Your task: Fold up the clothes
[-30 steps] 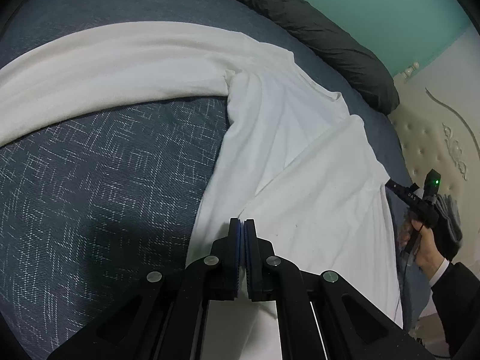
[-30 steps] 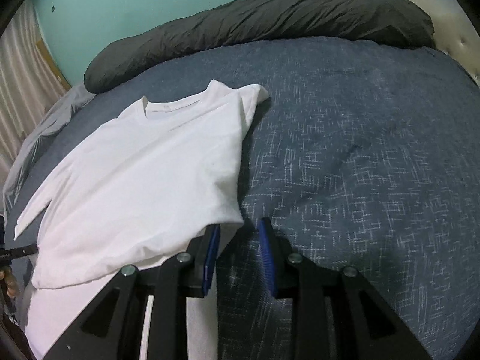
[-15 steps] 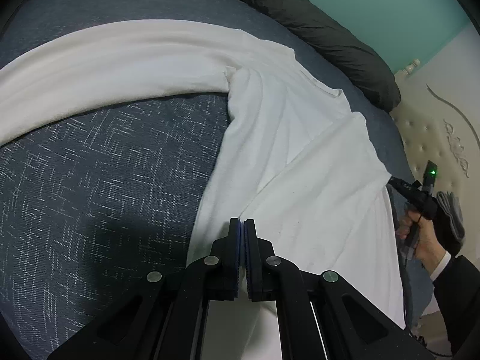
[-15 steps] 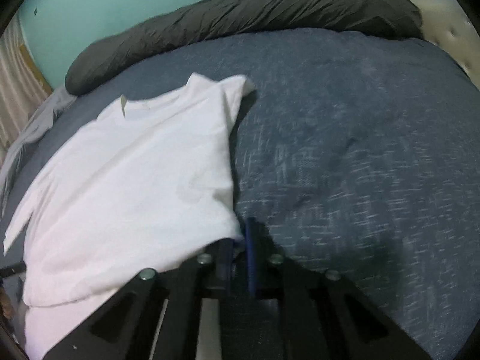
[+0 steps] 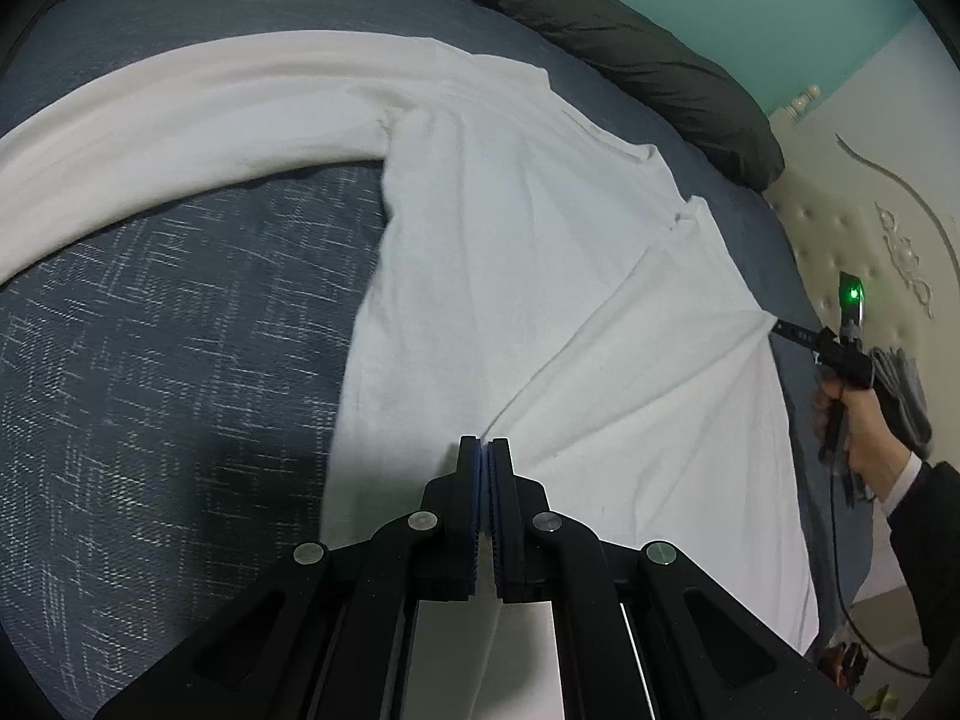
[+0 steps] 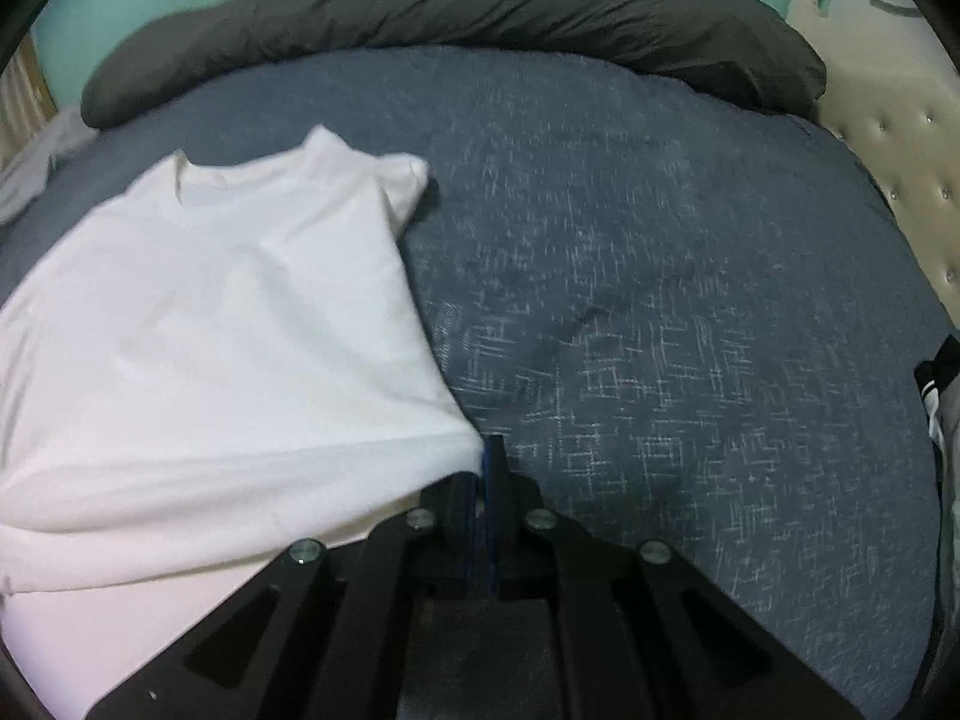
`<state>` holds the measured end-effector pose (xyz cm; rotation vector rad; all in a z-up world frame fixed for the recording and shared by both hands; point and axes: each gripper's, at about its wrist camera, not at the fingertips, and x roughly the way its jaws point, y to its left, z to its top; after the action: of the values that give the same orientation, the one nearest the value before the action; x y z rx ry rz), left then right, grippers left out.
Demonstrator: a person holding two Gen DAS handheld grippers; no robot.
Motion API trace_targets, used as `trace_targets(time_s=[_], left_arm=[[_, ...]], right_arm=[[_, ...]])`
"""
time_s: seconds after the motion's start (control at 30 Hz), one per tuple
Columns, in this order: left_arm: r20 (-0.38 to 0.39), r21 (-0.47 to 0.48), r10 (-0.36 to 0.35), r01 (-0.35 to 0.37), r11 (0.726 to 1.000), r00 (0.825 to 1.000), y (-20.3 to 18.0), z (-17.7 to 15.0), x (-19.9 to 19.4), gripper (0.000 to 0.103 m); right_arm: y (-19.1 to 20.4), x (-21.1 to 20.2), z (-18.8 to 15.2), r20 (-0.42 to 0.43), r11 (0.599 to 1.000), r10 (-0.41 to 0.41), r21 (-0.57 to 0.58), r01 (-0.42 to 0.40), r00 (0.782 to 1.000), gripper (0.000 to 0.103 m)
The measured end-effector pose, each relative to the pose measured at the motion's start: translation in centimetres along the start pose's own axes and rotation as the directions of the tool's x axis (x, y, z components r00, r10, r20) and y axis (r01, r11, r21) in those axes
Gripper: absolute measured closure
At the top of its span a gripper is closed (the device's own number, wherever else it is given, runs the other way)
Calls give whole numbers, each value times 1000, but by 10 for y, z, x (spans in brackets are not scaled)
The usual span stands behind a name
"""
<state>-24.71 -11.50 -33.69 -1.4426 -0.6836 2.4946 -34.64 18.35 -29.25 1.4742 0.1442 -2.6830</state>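
Observation:
A white long-sleeved shirt lies on the blue-grey bed cover, one sleeve stretched out to the left. Its right side is folded over the body. My left gripper is shut, its tips pinching the near corner of the folded flap. In the left wrist view my right gripper grips the flap's far corner, and the cloth pulls into creases toward it. Seen from the right wrist, the right gripper is shut on the shirt at its edge.
A dark grey rolled duvet lies along the far side of the bed, under a teal wall. A cream tufted headboard stands on the right. A person's hand holds the right gripper. Folded grey clothing sits beside it.
My right gripper was open beside the shirt's edge a second ago, then closed on it, and the cloth now draws toward its tips. The left gripper has stayed shut.

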Motion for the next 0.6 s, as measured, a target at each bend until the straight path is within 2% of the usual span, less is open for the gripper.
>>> trace_targets(time_s=[0.2, 0.3, 0.47, 0.53, 0.57, 0.6], left_arm=[[-15, -5, -29, 29, 1000, 999, -4, 1, 5, 100], [-17, -7, -35, 35, 999, 999, -6, 2, 7, 100], [-20, -14, -35, 35, 999, 999, -7, 4, 10, 100], [-20, -16, -36, 36, 999, 999, -6, 4, 11, 100], [-20, -16, -37, 37, 999, 999, -6, 4, 11, 100], [-21, -15, -38, 38, 999, 999, -7, 4, 11, 100]], right_arm=[[-8, -9, -7, 48, 1000, -15, 19, 14, 999, 101], [-11, -3, -10, 15, 999, -33, 19, 32, 999, 101], [-21, -5, -14, 5, 997, 38, 68, -39, 999, 101], [-25, -6, -16, 2, 994, 68, 88, -68, 998, 94], [-28, -10, -17, 15, 994, 67, 83, -68, 998, 79], [-31, -15, -19, 31, 995, 64, 77, -67, 997, 68]])
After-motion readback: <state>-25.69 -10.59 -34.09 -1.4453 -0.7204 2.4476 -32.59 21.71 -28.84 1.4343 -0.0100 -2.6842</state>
